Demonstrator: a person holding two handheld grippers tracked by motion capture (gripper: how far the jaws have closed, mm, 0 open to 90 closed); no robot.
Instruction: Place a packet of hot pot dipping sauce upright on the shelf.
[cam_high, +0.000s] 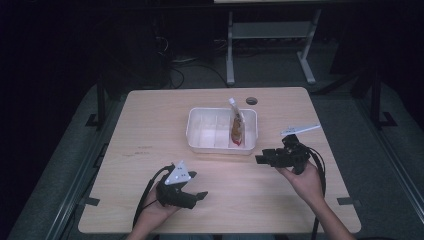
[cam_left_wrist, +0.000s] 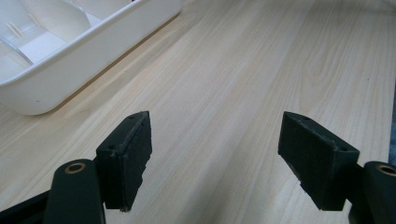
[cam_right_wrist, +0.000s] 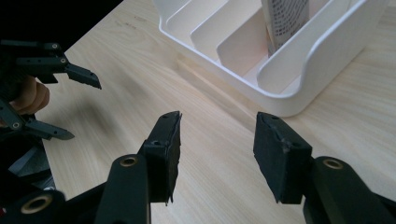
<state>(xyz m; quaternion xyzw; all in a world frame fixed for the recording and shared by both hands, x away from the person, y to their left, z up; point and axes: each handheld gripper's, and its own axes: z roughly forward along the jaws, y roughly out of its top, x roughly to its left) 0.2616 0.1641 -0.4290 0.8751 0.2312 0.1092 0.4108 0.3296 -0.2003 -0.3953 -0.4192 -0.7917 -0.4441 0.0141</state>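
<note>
Lower left of the high view, the left gripper (cam_high: 199, 196) is sitting just above the table (cam_high: 150, 130) with its jaws spread wide, gripping nothing. Center frame, the pouch (cam_high: 236, 125) is standing in the white tray's (cam_high: 197, 142) rightmost slot. Right of it, the right gripper (cam_high: 259, 160) is hovering open too, empty.

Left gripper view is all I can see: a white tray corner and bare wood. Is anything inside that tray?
Observer: Yes, one pouch stands in the tray's rightmost compartment, as seen from above.
Visitor: Where's the other tool?
Observer: The right gripper is just right of the tray's near corner, jaws open, nothing between them.
Visitor: Anything else lying around?
Observer: A white flat strip lies to the right of the tray.
</note>
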